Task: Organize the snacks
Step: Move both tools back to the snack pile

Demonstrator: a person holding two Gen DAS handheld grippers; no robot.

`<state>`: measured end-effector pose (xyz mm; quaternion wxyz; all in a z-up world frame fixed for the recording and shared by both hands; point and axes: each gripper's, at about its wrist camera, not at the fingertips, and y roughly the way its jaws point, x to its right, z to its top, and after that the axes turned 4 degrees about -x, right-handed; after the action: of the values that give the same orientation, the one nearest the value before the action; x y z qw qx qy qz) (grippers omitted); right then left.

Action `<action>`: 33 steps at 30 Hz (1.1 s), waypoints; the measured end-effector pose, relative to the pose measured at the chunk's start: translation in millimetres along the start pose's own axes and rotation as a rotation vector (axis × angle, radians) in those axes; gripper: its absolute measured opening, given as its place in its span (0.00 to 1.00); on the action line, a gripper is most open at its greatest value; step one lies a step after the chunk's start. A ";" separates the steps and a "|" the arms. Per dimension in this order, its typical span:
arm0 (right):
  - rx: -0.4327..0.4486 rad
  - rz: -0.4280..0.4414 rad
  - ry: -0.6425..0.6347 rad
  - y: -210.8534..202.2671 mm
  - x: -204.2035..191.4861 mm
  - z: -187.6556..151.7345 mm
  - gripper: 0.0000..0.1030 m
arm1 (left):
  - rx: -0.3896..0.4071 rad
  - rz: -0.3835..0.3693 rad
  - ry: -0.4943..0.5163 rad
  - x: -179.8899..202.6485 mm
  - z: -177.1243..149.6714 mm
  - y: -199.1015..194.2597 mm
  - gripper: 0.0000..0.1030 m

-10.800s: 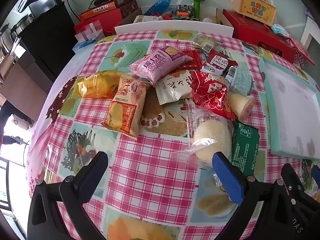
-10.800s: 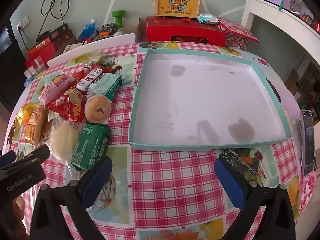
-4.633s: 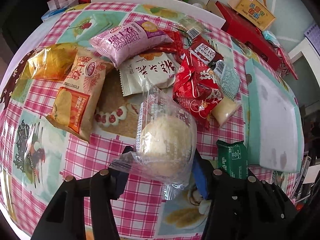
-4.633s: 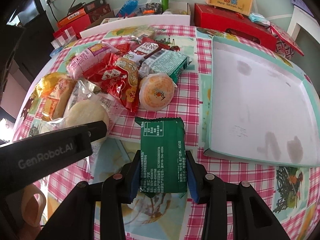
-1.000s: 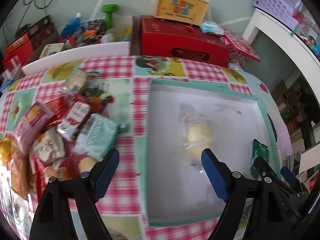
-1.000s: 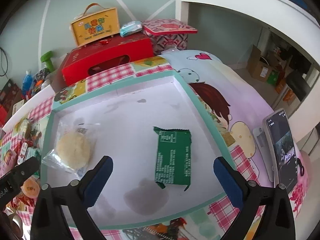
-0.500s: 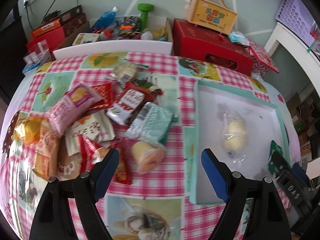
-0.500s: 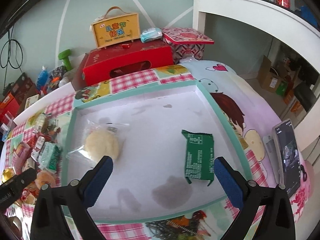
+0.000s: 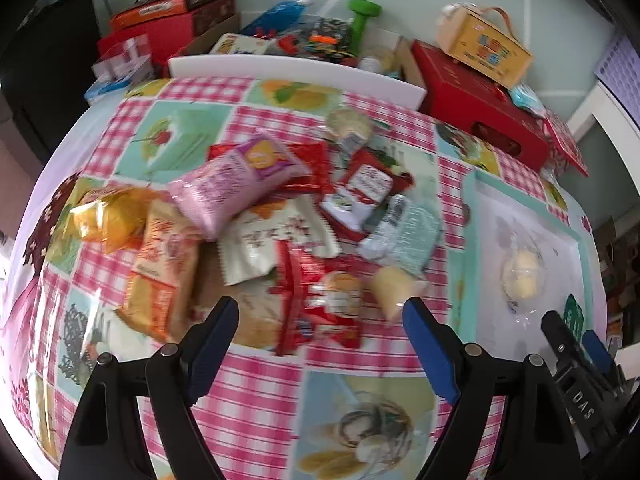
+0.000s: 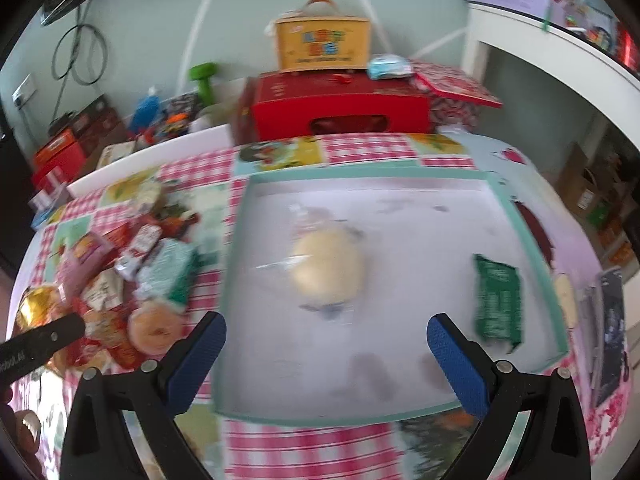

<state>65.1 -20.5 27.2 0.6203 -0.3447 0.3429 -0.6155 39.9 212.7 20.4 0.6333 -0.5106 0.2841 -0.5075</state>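
Home: checked tablecloth [image 9: 256,384], cluttered boxes [image 10: 340,108]

- My checked pink oilcloth table cover [image 9: 256,396] looks smooth and glossy.
- My teal-rimmed white tray [image 10: 400,364] looks matt.
- My clear plastic bun wrapper [image 10: 320,268] shines.
- My gold foil packet [image 9: 104,216] glints.

Left gripper [image 9: 320,344]: I have its jaws spread wide, holding nothing, pointed forward and down.
Right gripper [image 10: 326,354]: I have it spread wide too, nothing between its blue pads [image 10: 456,364].
Relative pose: in my left view the right gripper sits at the right edge; in my right view the left one crosses the left edge.
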 end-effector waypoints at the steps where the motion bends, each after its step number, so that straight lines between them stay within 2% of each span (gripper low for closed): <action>1: -0.005 0.012 -0.011 1.2 -7.9 -0.7 0.99 | 0.000 0.000 0.000 0.0 0.0 0.0 0.82; 9: -0.023 0.126 -0.071 3.2 -63.2 -6.7 0.97 | -0.023 -0.019 -0.100 -55.3 9.5 1.3 0.82; 14: -0.052 0.199 -0.094 9.0 -92.5 -9.9 0.89 | -0.035 -0.024 -0.164 -88.1 16.1 7.3 0.82; 19: -0.100 0.265 -0.090 18.7 -112.5 -14.0 0.82 | -0.050 -0.017 -0.188 -99.8 19.7 15.3 0.82; 25: -0.143 0.284 -0.095 30.1 -128.3 -17.9 0.74 | -0.076 -0.012 -0.175 -102.6 22.3 28.8 0.82; 33: -0.169 0.299 -0.092 37.0 -142.0 -21.1 0.73 | -0.094 -0.010 -0.170 -102.4 25.1 42.2 0.79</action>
<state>65.7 121.5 -15.2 0.6888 -0.3686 0.4120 -0.4690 43.7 315.6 -27.3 0.6277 -0.5826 0.2502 -0.4516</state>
